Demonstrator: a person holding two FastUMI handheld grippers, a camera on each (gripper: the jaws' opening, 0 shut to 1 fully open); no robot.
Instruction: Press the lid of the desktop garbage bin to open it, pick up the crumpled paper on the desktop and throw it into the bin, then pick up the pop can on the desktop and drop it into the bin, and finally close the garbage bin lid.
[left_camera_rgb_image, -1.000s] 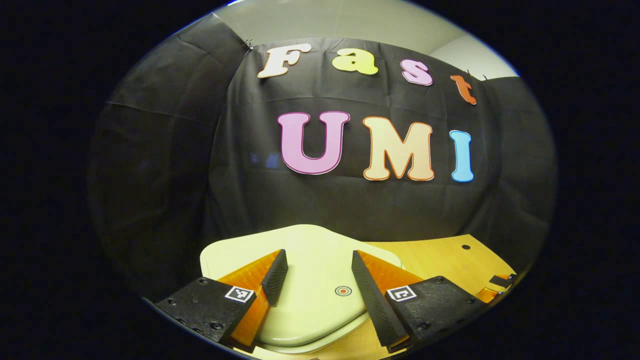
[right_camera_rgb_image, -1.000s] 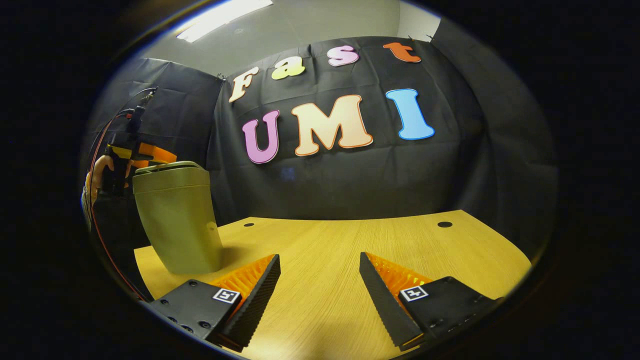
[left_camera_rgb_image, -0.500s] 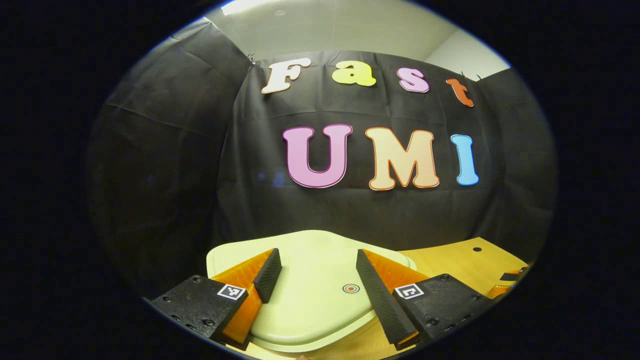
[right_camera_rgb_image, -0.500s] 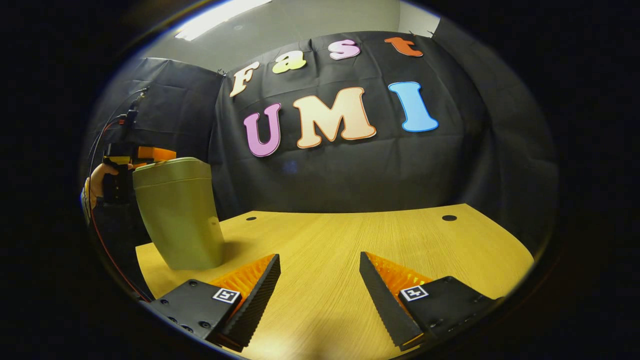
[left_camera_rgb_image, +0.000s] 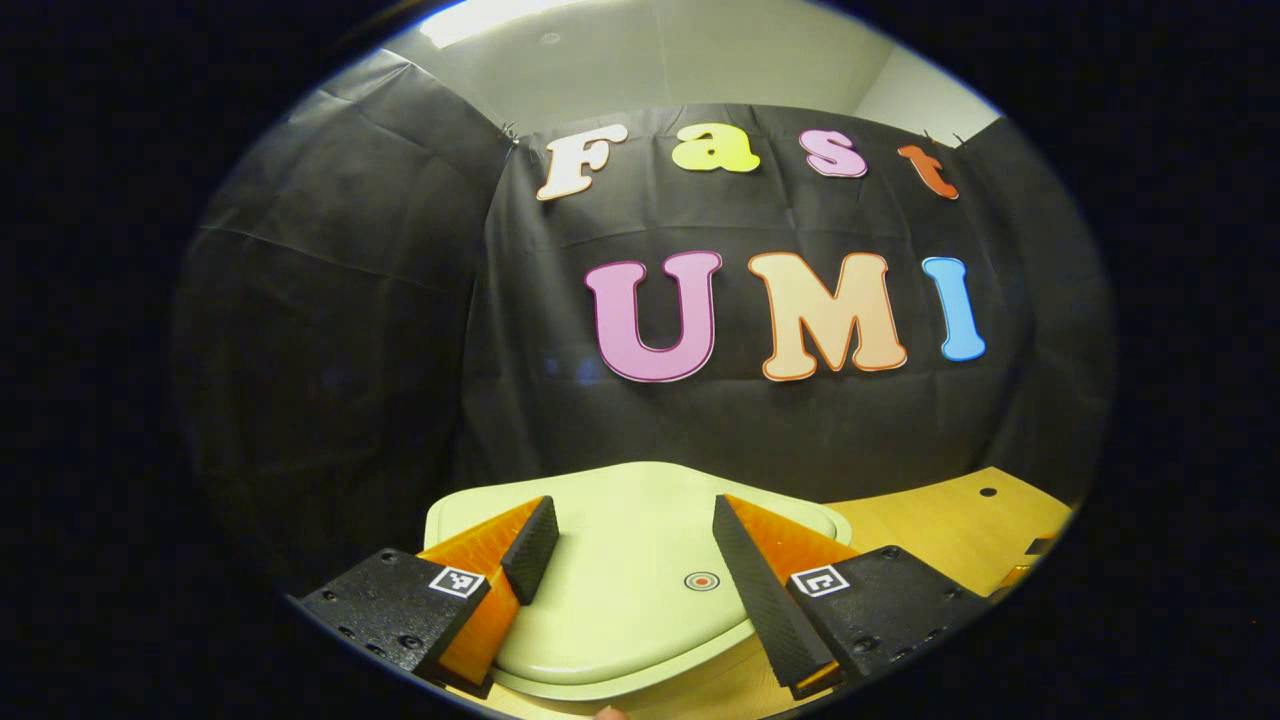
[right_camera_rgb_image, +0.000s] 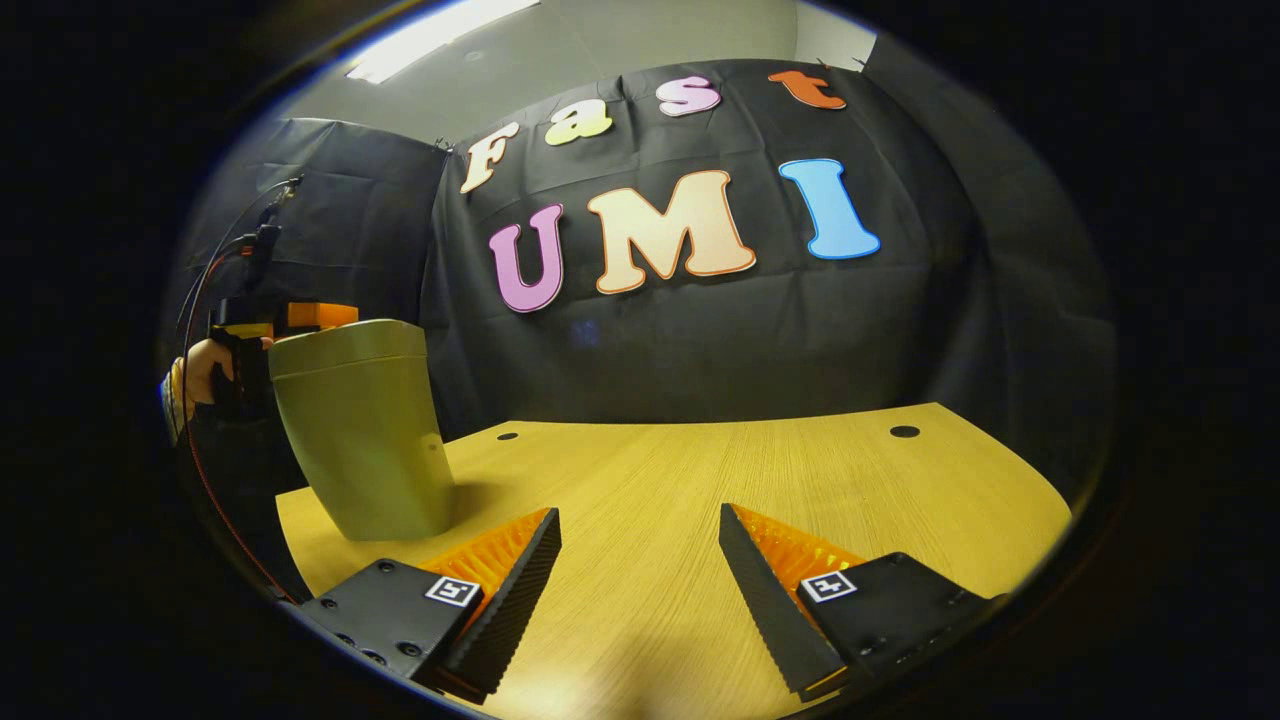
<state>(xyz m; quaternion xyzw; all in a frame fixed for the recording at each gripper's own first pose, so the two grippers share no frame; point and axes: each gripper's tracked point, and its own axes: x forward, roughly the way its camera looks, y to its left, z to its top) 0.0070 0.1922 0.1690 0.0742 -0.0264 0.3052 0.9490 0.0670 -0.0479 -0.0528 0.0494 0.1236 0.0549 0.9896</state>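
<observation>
**Left gripper over the shut bin lid**

The left gripper (left_camera_rgb_image: 625, 525) hangs wide open above the pale green lid (left_camera_rgb_image: 620, 590), seemingly just clear of it. The right gripper (right_camera_rgb_image: 640, 535) is spread wide over the wooden desktop (right_camera_rgb_image: 700, 470). The garbage bin (right_camera_rgb_image: 360, 430) stands upright at the desk's left end, a hand (right_camera_rgb_image: 205, 365) behind it.
</observation>
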